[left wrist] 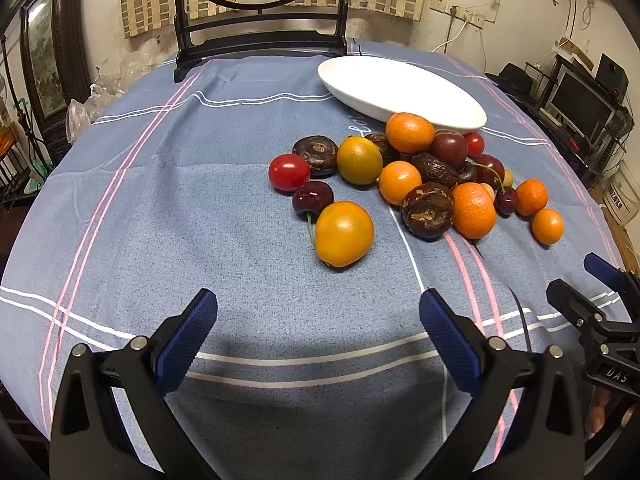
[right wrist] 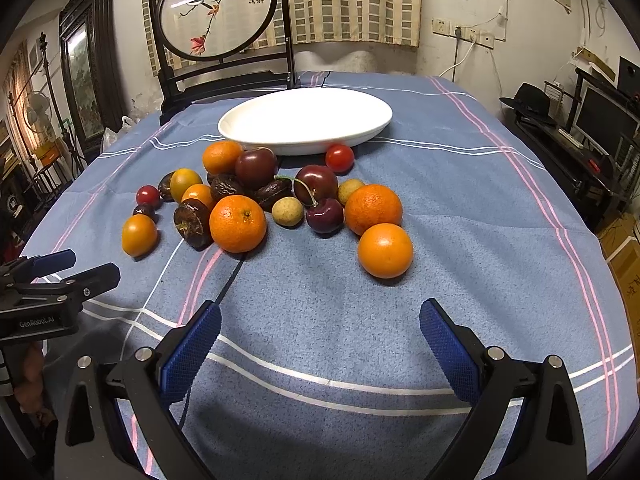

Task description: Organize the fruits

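A pile of small fruits (left wrist: 416, 176) lies on the blue striped tablecloth (left wrist: 160, 200): orange citrus, red cherry tomatoes, dark cherries and brown wrinkled fruits. A white oval dish (left wrist: 400, 88) stands empty just behind the pile; it also shows in the right wrist view (right wrist: 306, 120). My left gripper (left wrist: 318, 312) is open and empty, short of a yellow-orange fruit (left wrist: 344, 234). My right gripper (right wrist: 320, 324) is open and empty, short of an orange (right wrist: 385, 251). The pile also shows in the right wrist view (right wrist: 260, 200).
A dark wooden framed screen with a painted bird (right wrist: 218, 12) stands at the table's back edge. A black cable (right wrist: 230, 280) runs over the cloth under the fruits. Shelves with a monitor (right wrist: 604, 120) stand to the right of the table.
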A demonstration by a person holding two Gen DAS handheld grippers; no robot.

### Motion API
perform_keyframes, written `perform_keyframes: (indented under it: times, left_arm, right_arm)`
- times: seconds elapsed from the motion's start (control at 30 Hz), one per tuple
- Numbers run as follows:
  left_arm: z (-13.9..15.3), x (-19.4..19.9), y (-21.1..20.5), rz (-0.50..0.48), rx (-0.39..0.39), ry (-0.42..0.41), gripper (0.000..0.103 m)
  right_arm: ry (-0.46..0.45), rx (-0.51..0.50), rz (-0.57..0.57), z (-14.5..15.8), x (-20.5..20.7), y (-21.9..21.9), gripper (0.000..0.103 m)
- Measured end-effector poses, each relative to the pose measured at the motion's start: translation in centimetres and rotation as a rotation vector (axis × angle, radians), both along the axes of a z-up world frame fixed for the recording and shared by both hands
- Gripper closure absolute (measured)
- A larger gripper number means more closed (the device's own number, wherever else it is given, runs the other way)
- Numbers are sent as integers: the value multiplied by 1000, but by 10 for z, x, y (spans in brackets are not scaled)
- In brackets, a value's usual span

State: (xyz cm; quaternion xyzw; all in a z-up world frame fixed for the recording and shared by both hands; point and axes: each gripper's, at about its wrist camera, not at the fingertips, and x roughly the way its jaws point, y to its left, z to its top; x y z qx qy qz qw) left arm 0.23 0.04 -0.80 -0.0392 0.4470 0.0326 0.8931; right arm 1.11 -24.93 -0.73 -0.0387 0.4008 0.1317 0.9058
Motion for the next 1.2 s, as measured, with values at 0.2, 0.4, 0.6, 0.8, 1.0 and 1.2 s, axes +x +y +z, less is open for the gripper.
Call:
perform_keyframes:
  times: [0.2, 0.4, 0.6, 0.8, 1.0, 1.2]
  left_arm:
    - [0, -1, 0, 0, -3, 0, 4]
    - [0, -3, -1, -4, 0, -6, 4]
    - [0, -3, -2, -5, 3, -3, 4]
    - [1, -4, -3, -5, 2, -3, 4]
    - [0, -4, -4, -11, 3, 1, 4]
    - [-6, 6, 2, -34, -90, 49, 4]
  right_arm:
    - [4, 3, 0, -1, 0, 0, 3]
    - [9, 11, -1, -2, -1, -2, 3]
    - [10, 11, -1, -2, -1, -2, 3]
    - [9, 15, -3, -1, -2, -4, 3]
    - [11, 17, -7, -2, -2, -7, 3]
    - [15, 26, -5, -5, -2, -7, 3]
